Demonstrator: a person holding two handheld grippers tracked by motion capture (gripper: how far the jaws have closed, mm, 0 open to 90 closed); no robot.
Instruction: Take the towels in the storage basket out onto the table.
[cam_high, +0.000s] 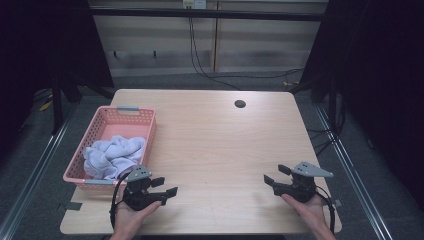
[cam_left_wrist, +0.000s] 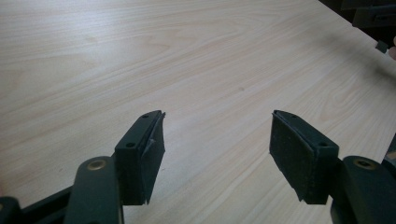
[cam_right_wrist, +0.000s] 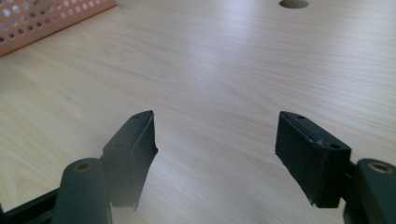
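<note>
Both the left gripper (cam_high: 167, 186) and right gripper (cam_high: 273, 173) gape wide, holding nothing. At ten o'clock, a soft crumpled towel (cam_high: 112, 156) fills the holey pink basket (cam_high: 122, 116).

**Open surface between the grippers**

The wooden surface (cam_high: 215, 145) lies bare across its middle and right. A pink basket (cam_high: 145, 131) holding a crumpled towel (cam_high: 112, 156) blocks the left edge, just beside the left gripper (cam_high: 167, 189).
</note>
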